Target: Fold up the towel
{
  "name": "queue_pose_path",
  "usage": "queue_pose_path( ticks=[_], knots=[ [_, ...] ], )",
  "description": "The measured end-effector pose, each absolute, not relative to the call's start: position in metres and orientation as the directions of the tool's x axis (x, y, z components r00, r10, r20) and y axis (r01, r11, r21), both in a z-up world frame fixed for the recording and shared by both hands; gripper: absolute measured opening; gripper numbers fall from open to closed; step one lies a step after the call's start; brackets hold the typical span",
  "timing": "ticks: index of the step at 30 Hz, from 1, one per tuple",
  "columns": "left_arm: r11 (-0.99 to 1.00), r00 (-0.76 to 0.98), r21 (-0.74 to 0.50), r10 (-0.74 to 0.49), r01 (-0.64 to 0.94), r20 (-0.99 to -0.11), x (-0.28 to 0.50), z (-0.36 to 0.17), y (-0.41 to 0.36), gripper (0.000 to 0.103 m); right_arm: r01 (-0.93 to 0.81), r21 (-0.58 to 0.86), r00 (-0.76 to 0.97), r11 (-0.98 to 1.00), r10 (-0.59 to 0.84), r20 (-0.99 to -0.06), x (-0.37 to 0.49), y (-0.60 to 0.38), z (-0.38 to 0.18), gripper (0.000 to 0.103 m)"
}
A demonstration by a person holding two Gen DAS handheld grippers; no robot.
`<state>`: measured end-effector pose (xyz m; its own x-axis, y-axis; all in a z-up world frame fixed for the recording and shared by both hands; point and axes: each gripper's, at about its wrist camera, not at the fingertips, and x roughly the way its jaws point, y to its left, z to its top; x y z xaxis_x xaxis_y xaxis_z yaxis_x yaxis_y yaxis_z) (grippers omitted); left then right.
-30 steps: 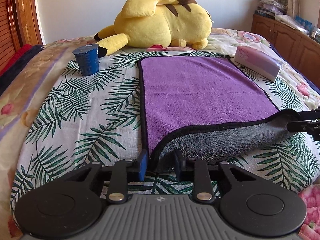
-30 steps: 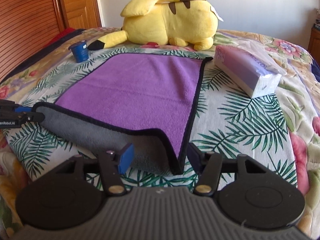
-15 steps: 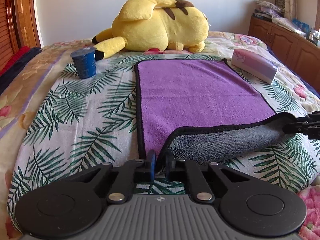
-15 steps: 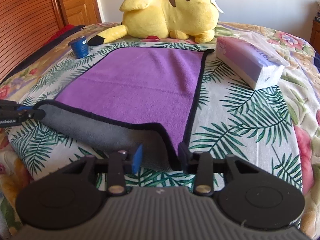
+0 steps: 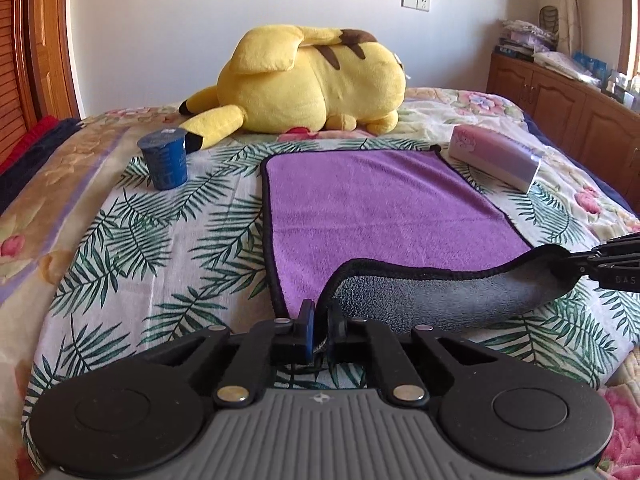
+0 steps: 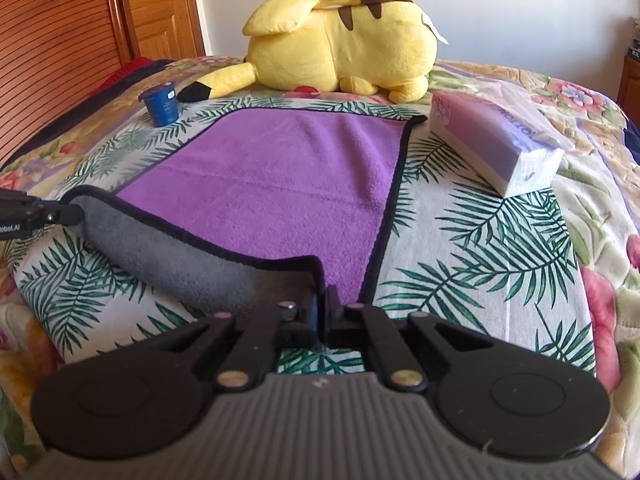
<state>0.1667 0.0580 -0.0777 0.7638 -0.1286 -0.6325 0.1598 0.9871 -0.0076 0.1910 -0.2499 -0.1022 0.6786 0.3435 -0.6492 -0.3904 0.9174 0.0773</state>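
My bed (image 5: 132, 240) wears a palm-leaf cover. On it lie the purple towel (image 5: 372, 204), a Pikachu plush (image 5: 316, 84), a blue cup (image 5: 164, 158) and a tissue pack (image 5: 496, 156).

The towel (image 5: 384, 204) ahead of the left claw (image 5: 322, 322) is fluffy cloth, purple on top with a grey nap underneath. Both claws are matt black plastic with shiny metal rivets. Beyond lies a plush yellow toy (image 6: 344, 40), left of it a glossy blue cup (image 6: 162, 104), all on a quilted printed bedspread (image 6: 480, 248).
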Motion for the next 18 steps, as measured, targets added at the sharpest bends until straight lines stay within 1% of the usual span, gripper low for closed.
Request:
queue_pose_path(
  ticks=[9, 18],
  knots=[
    [0.987, 0.789, -0.021, -0.138, 0.157, -0.599, 0.168, -0.069, 0.058, 0.0, -0.378, 0.089, 0.727, 0.921, 0.355, -0.588, 0.19, -0.255, -0.091, 0.003],
    [0.988, 0.805, -0.017, -0.135, 0.153, -0.577, 0.175, -0.065, 0.06, 0.0, -0.383, 0.066, 0.759, 0.921, 0.354, -0.546, 0.193, -0.255, -0.084, 0.003]
  ],
)
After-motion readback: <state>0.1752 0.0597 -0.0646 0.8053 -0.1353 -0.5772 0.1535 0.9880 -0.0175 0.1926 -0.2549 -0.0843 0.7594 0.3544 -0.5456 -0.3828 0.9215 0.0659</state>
